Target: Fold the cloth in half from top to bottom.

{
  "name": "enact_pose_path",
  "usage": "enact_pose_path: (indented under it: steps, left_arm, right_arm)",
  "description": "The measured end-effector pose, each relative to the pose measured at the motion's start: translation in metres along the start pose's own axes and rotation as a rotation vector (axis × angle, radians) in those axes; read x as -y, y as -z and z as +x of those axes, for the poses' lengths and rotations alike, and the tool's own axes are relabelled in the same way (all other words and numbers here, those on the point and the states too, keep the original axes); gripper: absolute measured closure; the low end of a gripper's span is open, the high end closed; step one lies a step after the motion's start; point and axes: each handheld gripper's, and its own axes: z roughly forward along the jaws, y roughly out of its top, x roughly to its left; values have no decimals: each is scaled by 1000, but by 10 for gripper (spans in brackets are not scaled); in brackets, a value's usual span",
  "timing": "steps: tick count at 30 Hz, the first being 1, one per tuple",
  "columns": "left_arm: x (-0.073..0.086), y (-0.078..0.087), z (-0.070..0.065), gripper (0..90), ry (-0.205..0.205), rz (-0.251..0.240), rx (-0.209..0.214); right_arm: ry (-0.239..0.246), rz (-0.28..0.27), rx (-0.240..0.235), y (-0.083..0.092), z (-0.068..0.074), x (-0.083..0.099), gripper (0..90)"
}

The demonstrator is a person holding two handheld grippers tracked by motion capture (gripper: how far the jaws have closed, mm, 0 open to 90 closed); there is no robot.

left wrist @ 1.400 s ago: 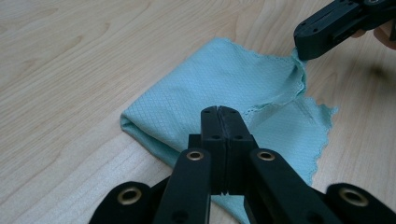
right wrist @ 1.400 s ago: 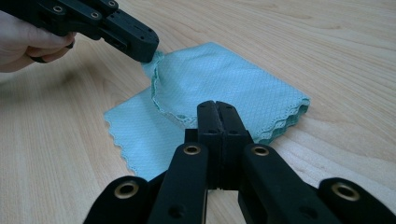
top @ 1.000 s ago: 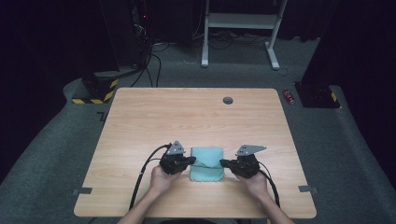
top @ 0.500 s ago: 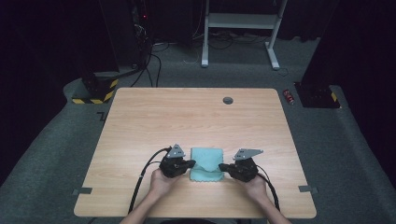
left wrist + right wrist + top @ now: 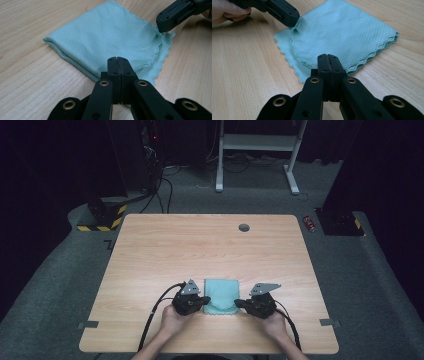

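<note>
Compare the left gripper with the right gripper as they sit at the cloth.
The left gripper meets the teal cloth at its near left corner; the right gripper meets it at its near right corner. By the left gripper the cloth's side is a smooth fold; by the right gripper it shows stacked scalloped edges. Both have jaws shut, tips at the cloth's near edge, and each is held in a hand low over the table.

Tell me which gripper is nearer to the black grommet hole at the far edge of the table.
Right, slightly. The right gripper sits at the folded teal cloth's near right corner, almost straight below the grommet in the high view; the left gripper sits at the cloth's near left corner, farther aside.
</note>
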Motion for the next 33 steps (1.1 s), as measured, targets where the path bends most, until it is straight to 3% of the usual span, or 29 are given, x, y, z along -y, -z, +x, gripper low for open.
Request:
enact_pose_path:
  steps: [18, 21, 25, 29, 33]
  left_arm:
    - [12, 3, -6, 877, 8, 6, 14]
    - [12, 4, -6, 763, 28, -6, 31]
    - [6, 9, -4, 562, 50, -52, -13]
    - [-3, 3, 0, 519, 66, -58, -62]
    - [-4, -6, -2, 516, 47, -7, -85]
  right_arm:
    - [12, 23, -5, 0, 8, 9, 894]
    - [-13, 14, -19, 2, 6, 9, 831]
    - [-54, -44, -33, 8, 3, 5, 788]
    - [-51, -70, -5, 8, 3, -3, 789]
    - [-16, -28, 39, -3, 6, -8, 784]
